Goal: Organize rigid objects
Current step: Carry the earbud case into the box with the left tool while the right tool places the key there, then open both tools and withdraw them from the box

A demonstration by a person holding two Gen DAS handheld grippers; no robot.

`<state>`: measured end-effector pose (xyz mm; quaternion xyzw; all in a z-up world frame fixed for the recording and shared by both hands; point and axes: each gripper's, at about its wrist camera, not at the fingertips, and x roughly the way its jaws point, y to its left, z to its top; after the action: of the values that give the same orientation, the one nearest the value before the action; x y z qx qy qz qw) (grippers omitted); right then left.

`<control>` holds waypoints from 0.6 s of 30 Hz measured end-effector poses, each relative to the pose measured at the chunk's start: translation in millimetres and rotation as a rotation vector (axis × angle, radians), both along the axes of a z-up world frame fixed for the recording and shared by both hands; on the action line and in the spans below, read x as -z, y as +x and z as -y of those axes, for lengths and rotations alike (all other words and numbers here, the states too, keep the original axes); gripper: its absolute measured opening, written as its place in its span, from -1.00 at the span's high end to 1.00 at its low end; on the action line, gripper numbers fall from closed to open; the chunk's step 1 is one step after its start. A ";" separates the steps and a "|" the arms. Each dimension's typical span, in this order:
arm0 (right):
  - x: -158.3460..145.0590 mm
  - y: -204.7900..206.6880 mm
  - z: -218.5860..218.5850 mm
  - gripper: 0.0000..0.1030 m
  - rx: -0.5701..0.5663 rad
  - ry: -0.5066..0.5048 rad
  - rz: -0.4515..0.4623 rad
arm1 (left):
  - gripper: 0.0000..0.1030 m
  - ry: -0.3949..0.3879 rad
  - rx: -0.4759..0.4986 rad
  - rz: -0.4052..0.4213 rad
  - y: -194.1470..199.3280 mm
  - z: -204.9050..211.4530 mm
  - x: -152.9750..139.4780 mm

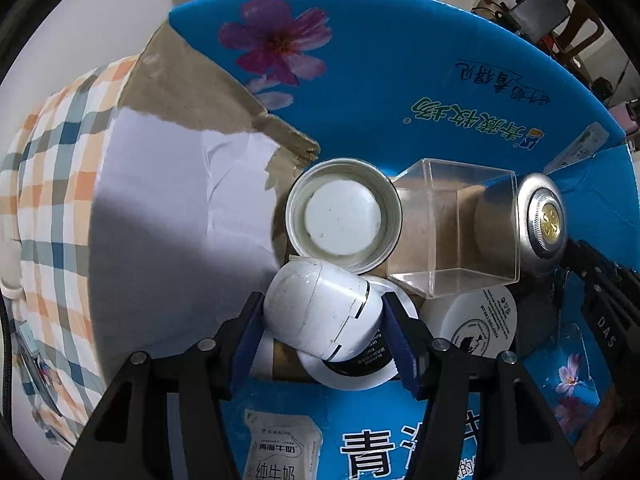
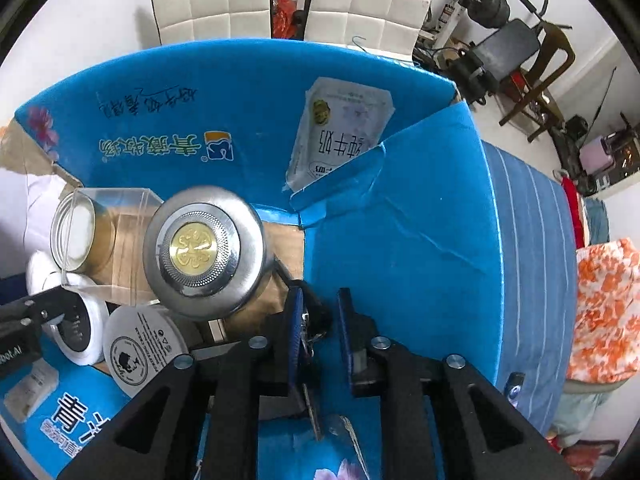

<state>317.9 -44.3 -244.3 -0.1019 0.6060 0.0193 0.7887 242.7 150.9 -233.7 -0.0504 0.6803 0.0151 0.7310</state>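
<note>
Inside a blue cardboard box (image 1: 400, 80) printed with pink flowers, white Chinese lettering and a milk-pouch picture reading 青海牛奶 and 纯牛奶, several rigid objects sit close together on the brown floor. At the box's near left corner, the left gripper (image 1: 324, 328) has its blue-padded jaws closed on a white egg-shaped container (image 1: 316, 308), held tilted above a round white jar with a black label (image 1: 352, 368) whose small print is unreadable. Just beyond stands an open metal tin (image 1: 344, 216) with a white disc inside. Beside the tin lies a clear plastic cube (image 1: 452, 228), empty, tipped on its side. Against the cube stands a silver round tin (image 2: 204, 248) with a gold embossed medallion in its lid. A white round lid with a black circular emblem (image 2: 140, 348) and tiny ringed text lies near the front wall. By the right wall, the right gripper (image 2: 318, 320) holds its jaws narrowly apart around something small and dark; whether they grip it cannot be told.
</note>
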 end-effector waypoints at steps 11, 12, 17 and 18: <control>-22.4 -15.8 2.7 -0.54 0.008 0.084 -0.005 | -0.71 -0.035 -0.045 0.057 -7.2 -17.4 -24.7; -24.0 -18.7 2.6 -0.62 0.004 0.087 -0.001 | -0.83 -0.032 -0.051 0.066 -8.4 -19.2 -26.7; -31.9 -35.1 2.7 -0.76 0.006 0.087 0.004 | -0.84 -0.021 -0.070 0.077 -21.5 -24.6 -41.3; -33.4 -39.5 1.4 -0.78 0.010 0.094 0.004 | -0.84 -0.014 -0.069 0.081 -24.4 -24.1 -43.4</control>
<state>278.4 -45.8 -210.8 -0.0617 0.6032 0.0439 0.7940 218.3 175.1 -190.2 -0.0796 0.6482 0.0334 0.7566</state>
